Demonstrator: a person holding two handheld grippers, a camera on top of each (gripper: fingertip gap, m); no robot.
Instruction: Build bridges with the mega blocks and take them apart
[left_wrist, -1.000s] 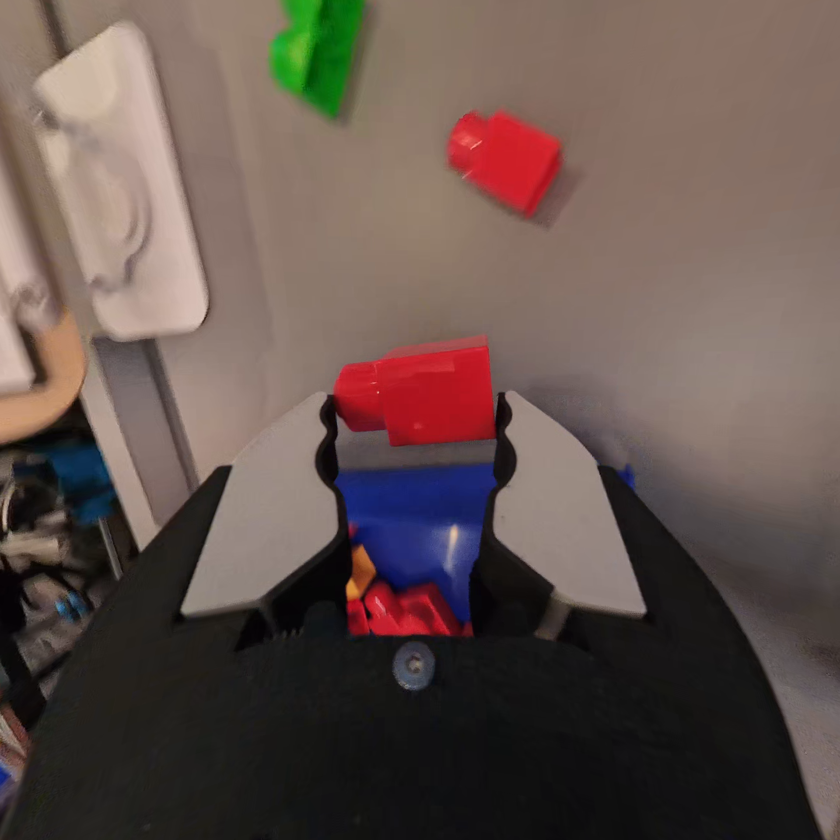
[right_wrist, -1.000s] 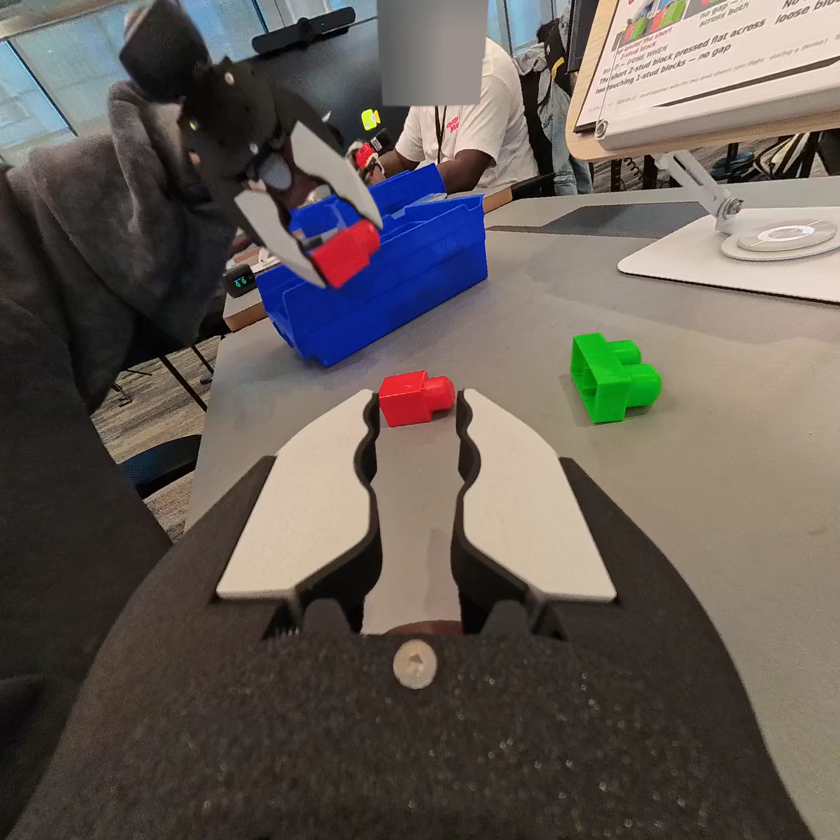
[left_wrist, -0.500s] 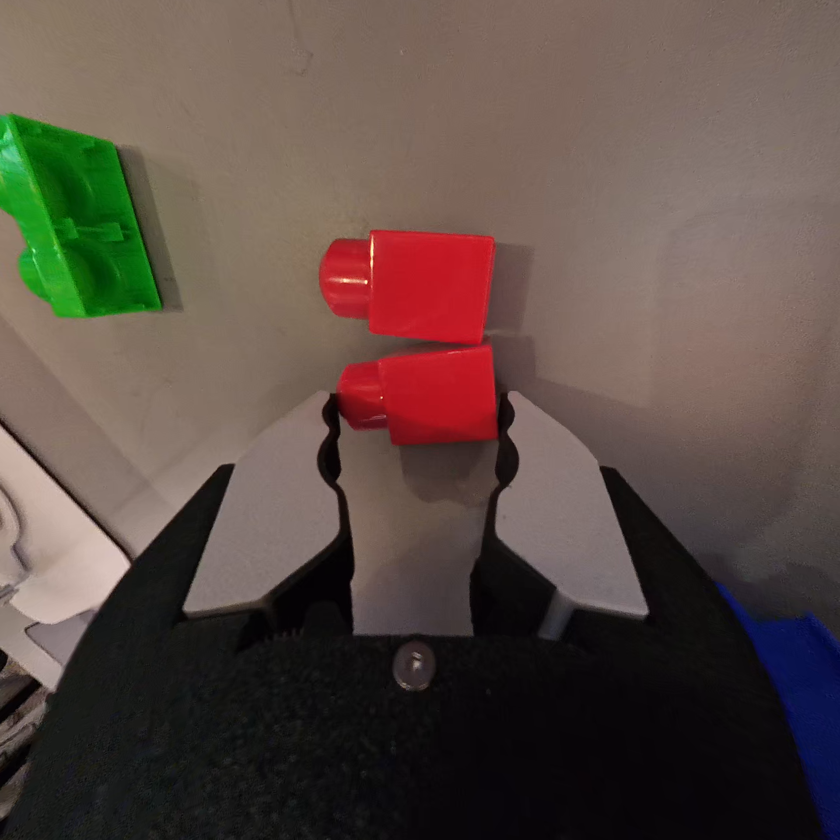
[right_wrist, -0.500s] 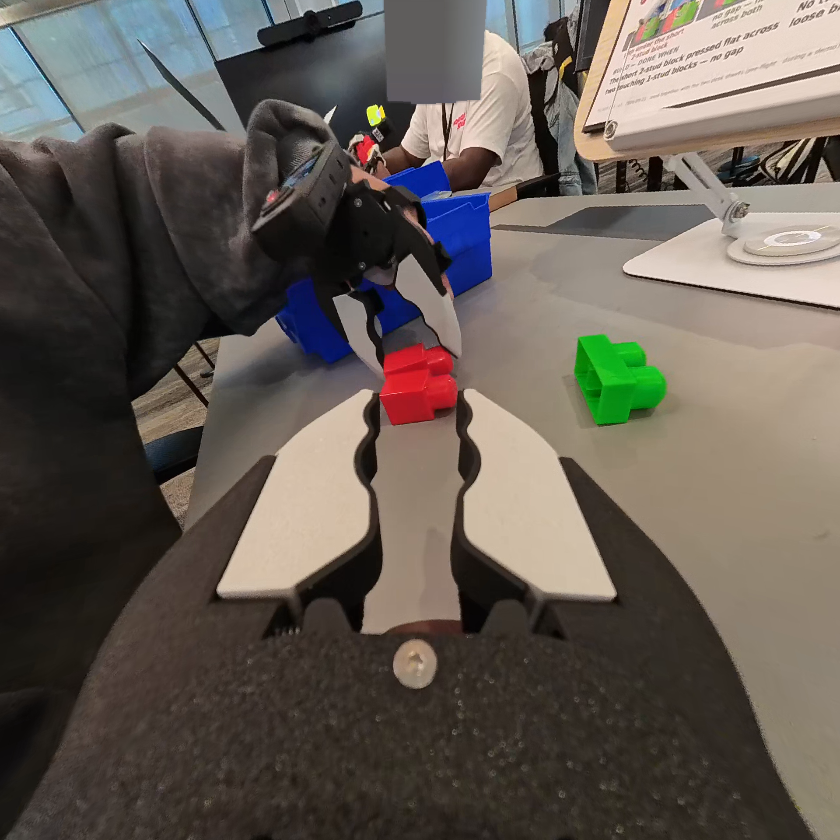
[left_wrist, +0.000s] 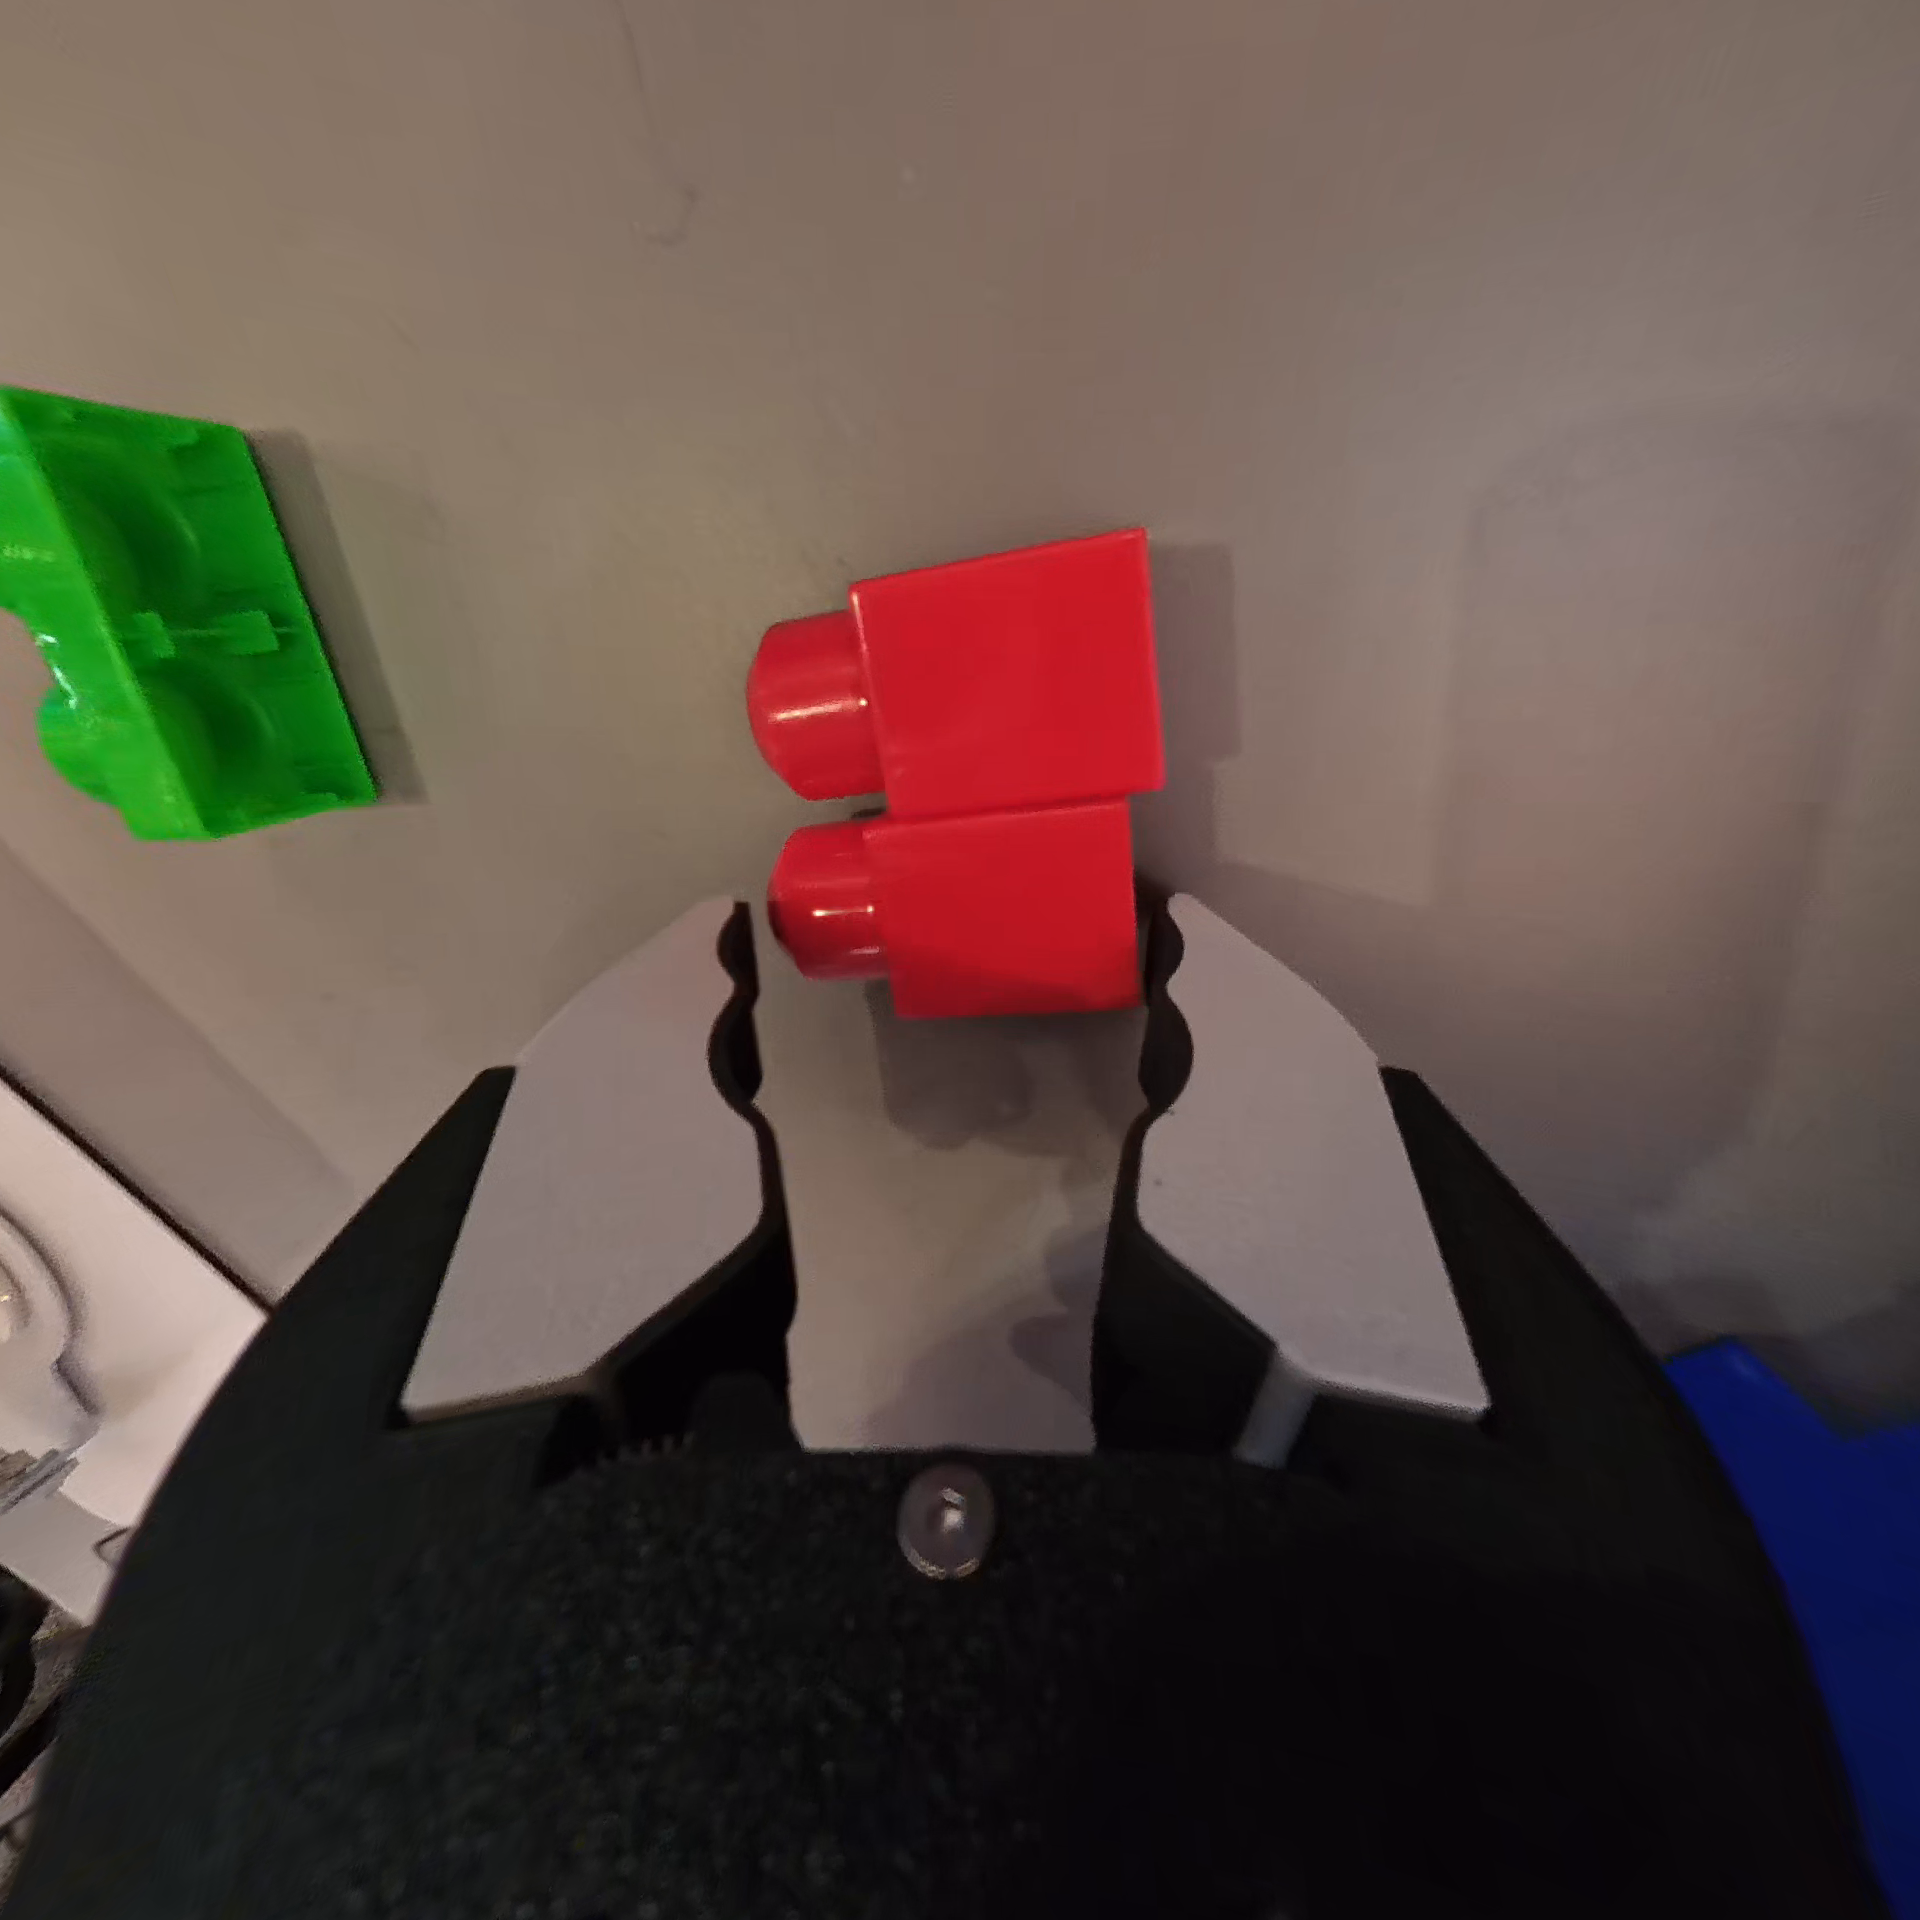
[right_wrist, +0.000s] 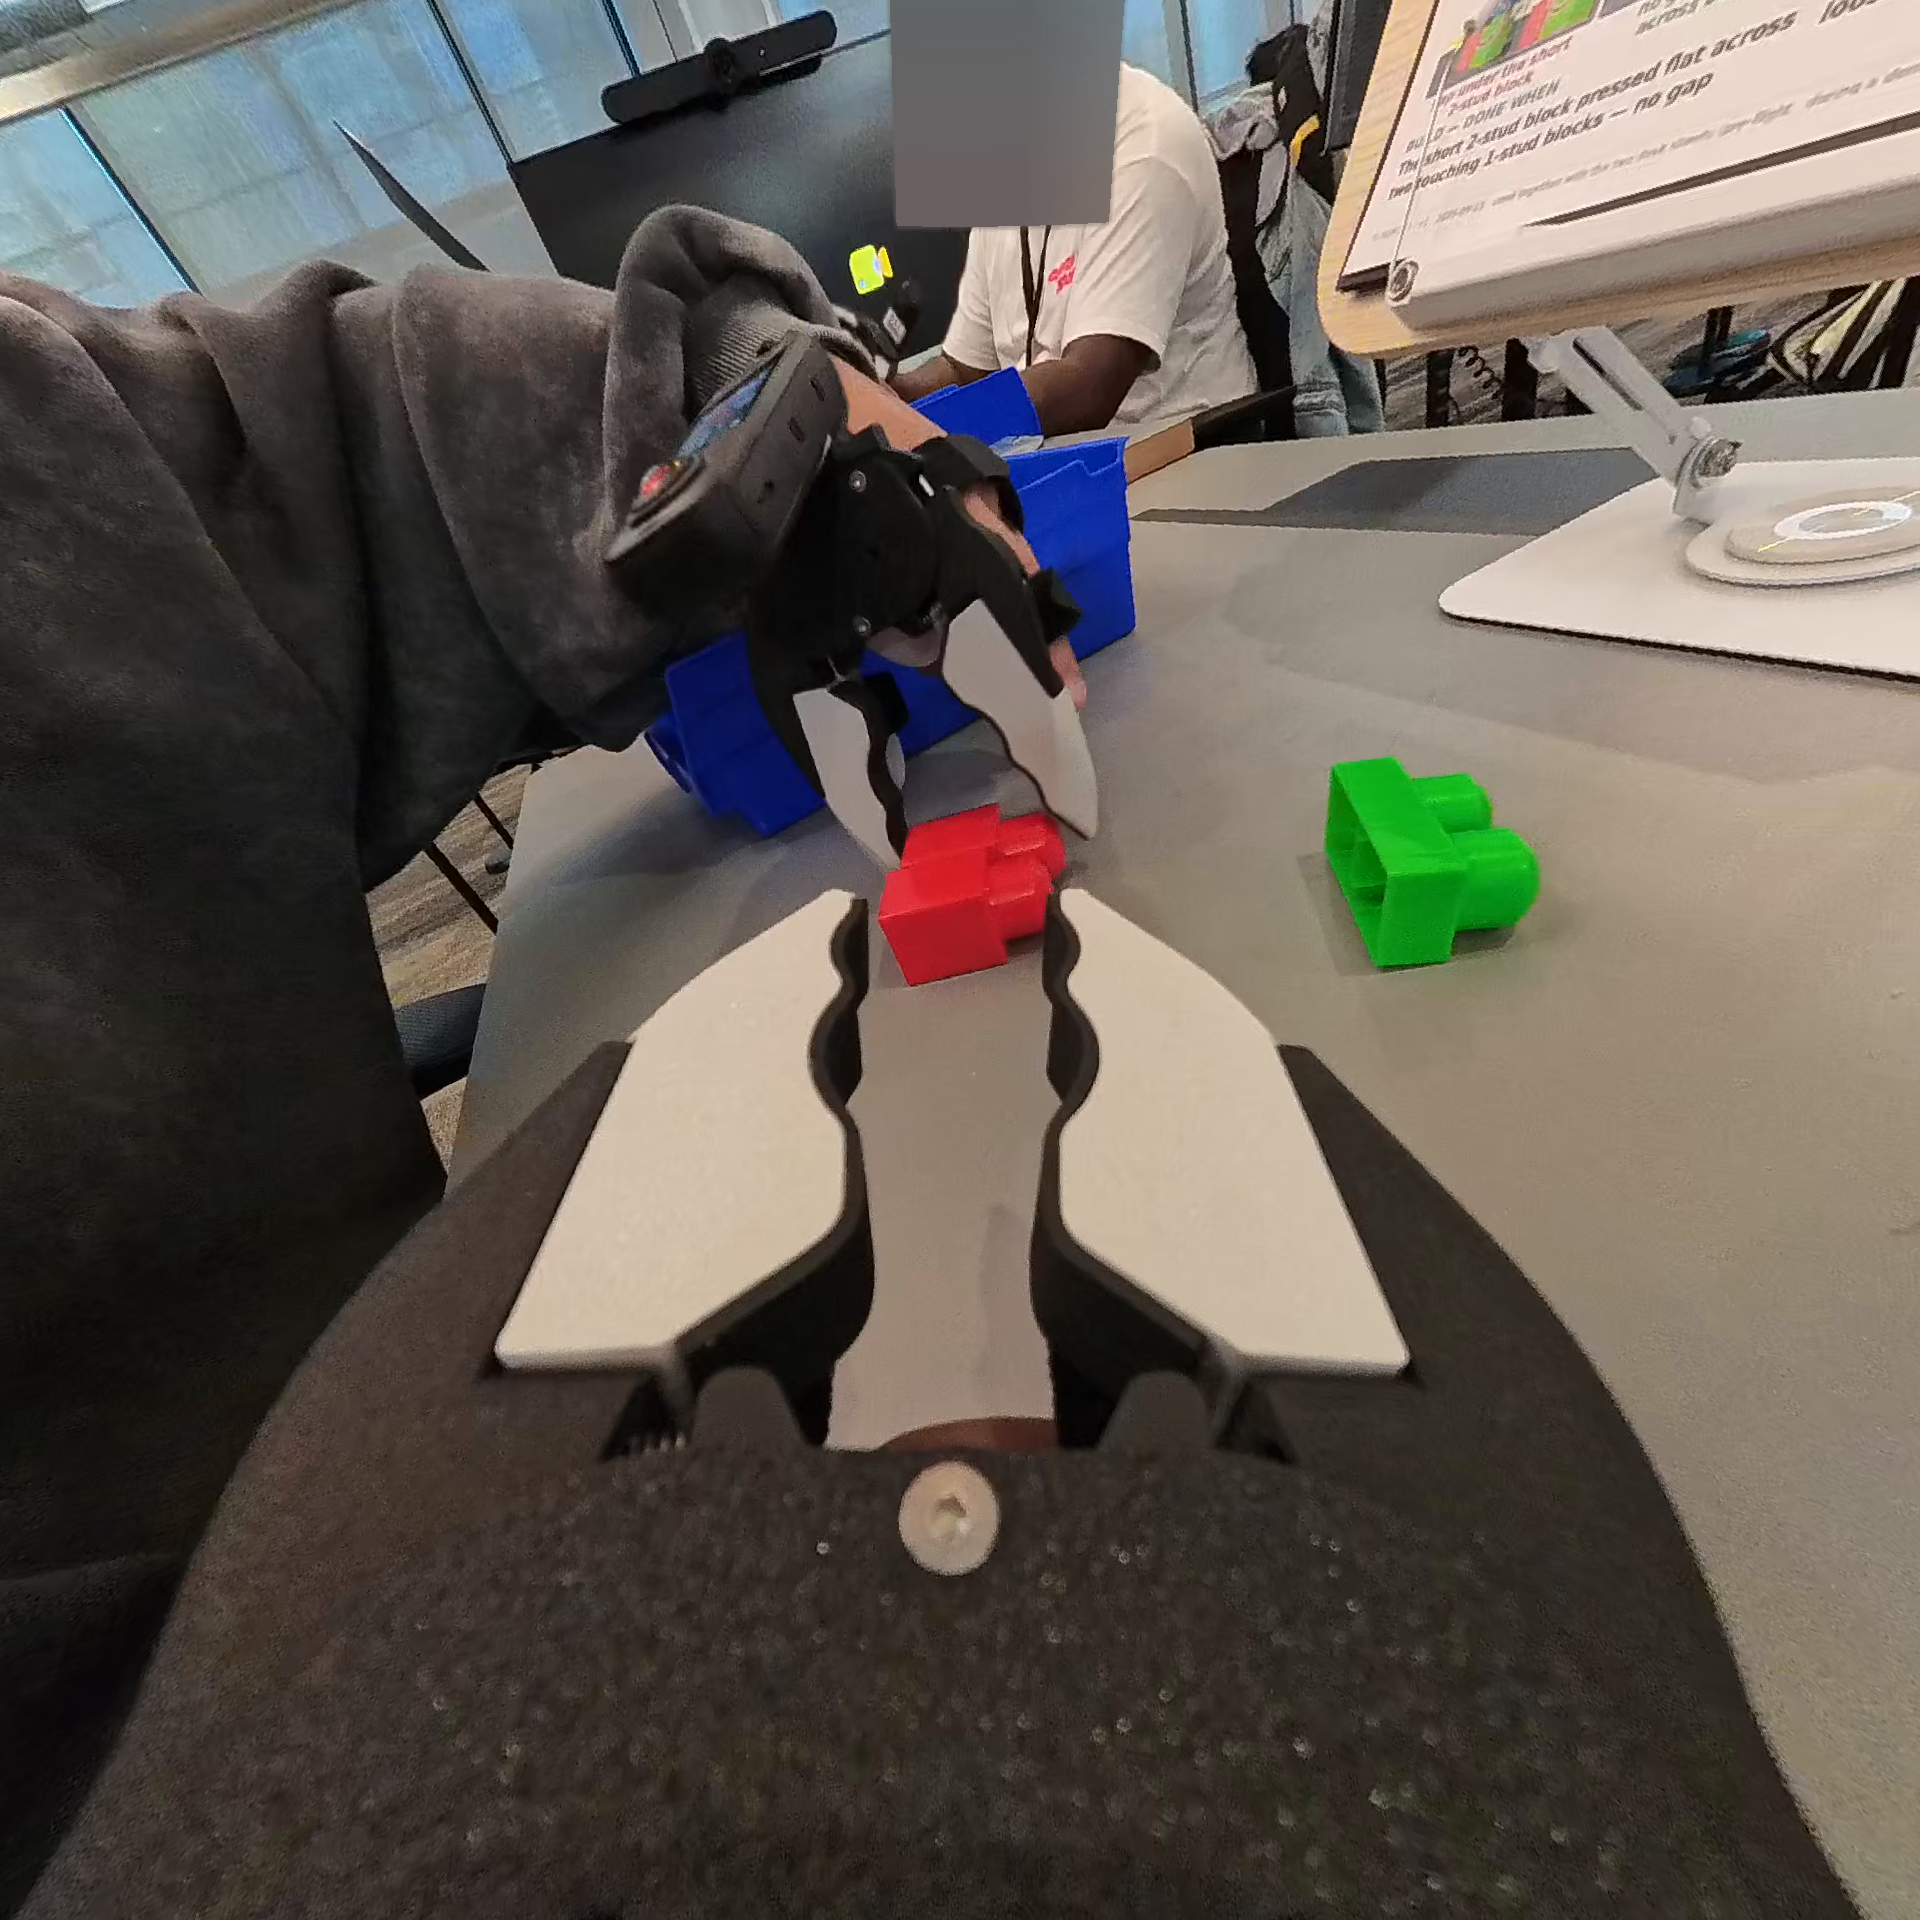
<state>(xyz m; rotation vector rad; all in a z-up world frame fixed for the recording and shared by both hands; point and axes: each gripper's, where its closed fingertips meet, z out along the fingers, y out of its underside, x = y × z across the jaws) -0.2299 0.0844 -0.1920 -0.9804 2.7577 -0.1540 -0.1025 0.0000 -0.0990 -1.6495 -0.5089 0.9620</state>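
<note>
1. Setting: an office-like room with large windows is shown; a grey bench (right_wrist: 1558, 1091) carries the blocks, a blue bin (right_wrist: 1081, 540) and a white stand base (right_wrist: 1621, 592) that holds up an instruction board. A person in a white shirt is seated behind the bench.

2. Left wrist view:
   - The left tool (left_wrist: 945, 925) is seen from above, its jaws spread around the near red block (left_wrist: 997, 909). A narrow gap shows at the stud side; the other jaw is close to the block's flat end, and contact there cannot be told.
   - The near red block lies on its side, touching the far red block (left_wrist: 1008, 675), both studs pointing the same way.
   - The green two-stud block (left_wrist: 177, 623) lies well apart, its hollow underside turned to the camera.

3. Right wrist view:
   - The right tool (right_wrist: 951, 925) is held low over the bench, jaws parted and empty, just short of the red pair (right_wrist: 966, 894).
   - The left tool (right_wrist: 977, 800) is seen tilted down over the pair, held by a hand in a grey sleeve (right_wrist: 312, 520).
   - The green two-stud block (right_wrist: 1423, 862) lies on its side, untouched.

4. Progress (judged):
   - Done: two one-stud piers are laid side by side.
   - Left: both piers appear to need standing stud-up; the green block is yet to be pressed across them; disassembly follows.
</note>
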